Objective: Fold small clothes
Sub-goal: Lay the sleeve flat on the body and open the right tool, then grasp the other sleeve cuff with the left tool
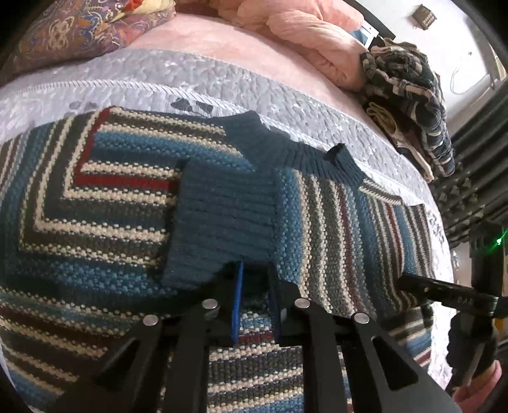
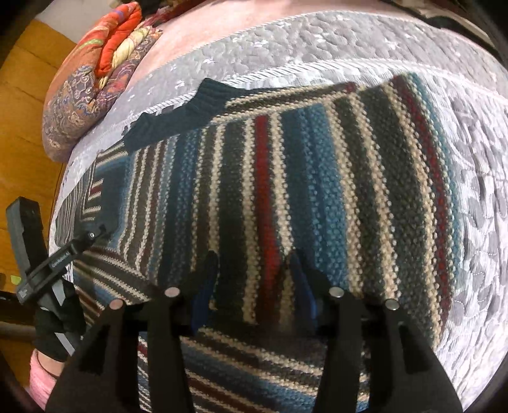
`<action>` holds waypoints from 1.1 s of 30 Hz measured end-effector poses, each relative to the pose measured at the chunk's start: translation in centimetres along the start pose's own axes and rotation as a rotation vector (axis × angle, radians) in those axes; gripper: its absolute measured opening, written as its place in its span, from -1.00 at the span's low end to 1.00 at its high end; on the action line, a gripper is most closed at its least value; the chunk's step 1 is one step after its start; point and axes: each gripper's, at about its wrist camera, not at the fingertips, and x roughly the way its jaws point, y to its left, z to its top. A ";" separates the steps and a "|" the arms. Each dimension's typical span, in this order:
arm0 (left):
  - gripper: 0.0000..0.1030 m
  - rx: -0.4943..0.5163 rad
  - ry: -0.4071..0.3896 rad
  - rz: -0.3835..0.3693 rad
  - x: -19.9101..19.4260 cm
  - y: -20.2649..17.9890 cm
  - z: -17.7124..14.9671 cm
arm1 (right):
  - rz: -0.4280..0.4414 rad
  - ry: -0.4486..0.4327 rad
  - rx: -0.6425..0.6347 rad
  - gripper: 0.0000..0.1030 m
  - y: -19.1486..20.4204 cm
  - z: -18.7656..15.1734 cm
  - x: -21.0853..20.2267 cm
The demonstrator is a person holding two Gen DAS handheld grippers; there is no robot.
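Observation:
A knit sweater (image 1: 95, 206) (image 2: 317, 174) striped in blue, grey, cream and red lies flat on a grey quilted bedspread (image 1: 190, 79), its dark blue collar (image 1: 285, 146) on the far side. One sleeve is folded across the body, and its blue ribbed cuff (image 1: 222, 216) ends at my left gripper (image 1: 256, 267), whose jaws stand close together on the cuff's edge. My right gripper (image 2: 254, 257) is open, with a folded layer of the sweater lying between its blue fingers. Each gripper shows at the edge of the other's view, the right gripper (image 1: 444, 290) and the left gripper (image 2: 95, 233).
A pink blanket (image 1: 301, 28) and a patterned quilt (image 1: 79, 28) (image 2: 89, 89) lie at the back of the bed. A pile of dark patterned clothes (image 1: 409, 95) sits at the right edge. A gloved hand (image 2: 57, 327) holds the left gripper. Wooden floor (image 2: 22, 95) lies beyond the bed's left side.

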 end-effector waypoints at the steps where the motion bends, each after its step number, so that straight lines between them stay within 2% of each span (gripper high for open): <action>1: -0.55 0.003 -0.007 0.008 -0.5 0.0 0.1 | -0.001 -0.004 -0.010 -0.01 0.3 0.1 -0.3; 4: -0.07 0.036 -0.060 0.060 -2.9 0.0 0.5 | 0.041 -0.030 -0.022 -0.01 1.3 0.4 -1.4; 5: 0.00 0.042 -0.079 0.074 -4.1 0.5 0.8 | 0.056 -0.042 -0.021 -0.01 1.7 0.5 -1.9; 9: 0.04 -0.035 -0.114 0.118 -7.3 3.9 1.3 | 0.064 -0.051 -0.036 0.01 2.4 0.6 -2.3; 13: 0.07 -0.122 -0.165 0.235 -11.2 9.6 1.1 | 0.050 -0.042 -0.032 0.01 2.0 0.4 -1.9; 15: 0.10 -0.205 -0.191 0.282 -13.4 13.5 0.7 | 0.043 -0.041 -0.018 0.01 1.4 0.3 -1.8; 18: 0.10 -0.348 -0.236 0.395 -16.5 19.8 -0.3 | 0.040 -0.044 0.010 0.01 0.2 0.4 -1.7; 20: 0.10 -0.445 -0.254 0.433 -18.0 23.5 -1.1 | 0.038 -0.045 0.024 0.02 -0.3 0.4 -1.6; 25: 0.10 -0.694 -0.293 0.390 -20.0 31.3 -3.6 | 0.026 -0.043 0.025 0.02 -0.7 0.3 -1.1; 31: 0.10 -0.829 -0.324 0.313 -19.6 36.0 -5.6 | 0.024 -0.046 0.022 0.07 -0.5 0.4 -0.7; 33: 0.12 -0.859 -0.365 0.266 -19.2 36.6 -6.1 | 0.020 -0.048 0.021 0.07 -0.4 0.5 -0.5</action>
